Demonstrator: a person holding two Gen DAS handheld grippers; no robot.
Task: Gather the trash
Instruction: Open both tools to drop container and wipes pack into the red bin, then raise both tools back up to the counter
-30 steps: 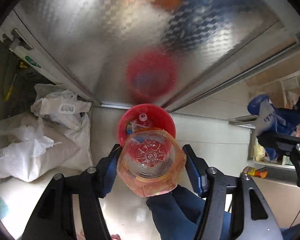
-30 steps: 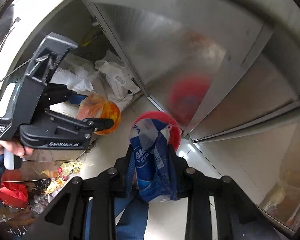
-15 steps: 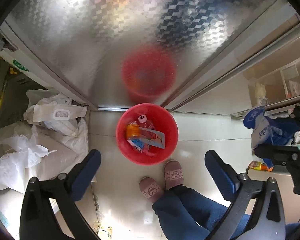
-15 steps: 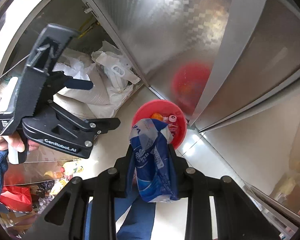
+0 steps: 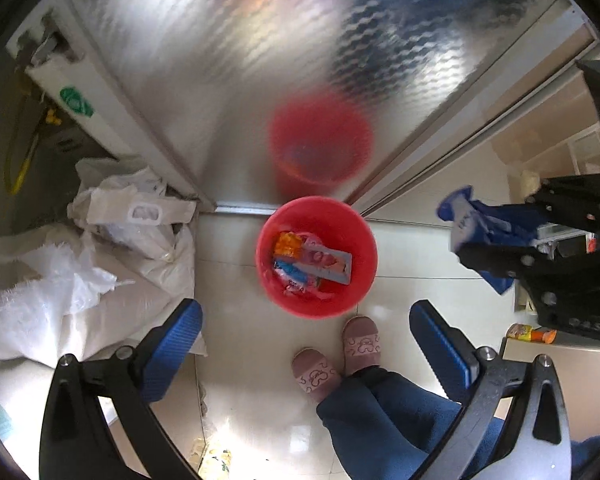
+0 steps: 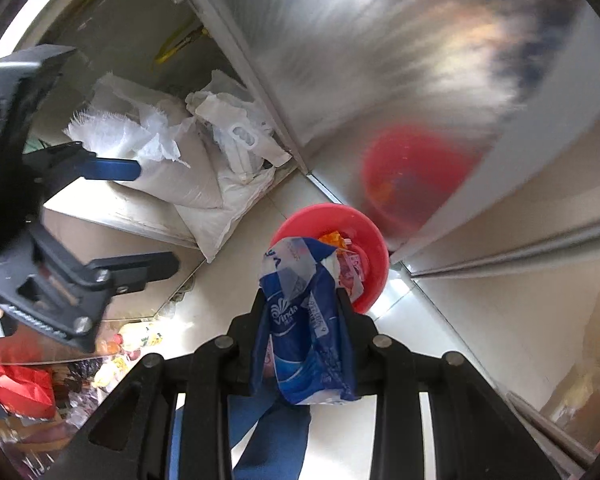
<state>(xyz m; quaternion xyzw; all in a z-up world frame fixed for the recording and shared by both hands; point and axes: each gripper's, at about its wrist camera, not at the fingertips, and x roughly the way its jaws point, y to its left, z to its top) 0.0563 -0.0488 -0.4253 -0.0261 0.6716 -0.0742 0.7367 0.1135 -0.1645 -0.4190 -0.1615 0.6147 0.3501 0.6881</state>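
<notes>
A red bucket [image 5: 316, 304] stands on the pale floor against a steel door, with a bottle with an orange label [image 5: 288, 244] and several wrappers inside. My left gripper [image 5: 306, 332] hangs high above it, pointing straight down, open wide and empty. My right gripper [image 6: 300, 300] is shut on a crumpled blue and white tissue packet [image 6: 296, 320], held above the near rim of the bucket [image 6: 374, 236]. The left wrist view shows that packet [image 5: 480, 220] at the right edge. My left gripper [image 6: 156, 216] is at the left of the right wrist view.
White sacks and plastic bags [image 5: 80, 280] are piled left of the bucket. The patterned steel door [image 5: 260, 60] reflects the bucket. A person's pink slippers [image 5: 360, 344] and blue trouser legs stand just in front of it. A shelf with small bottles [image 5: 532, 334] is at right.
My left gripper spread its jaws and let go of the orange-labelled bottle, which now lies in the bucket. My right gripper sank lower with the blue packet.
</notes>
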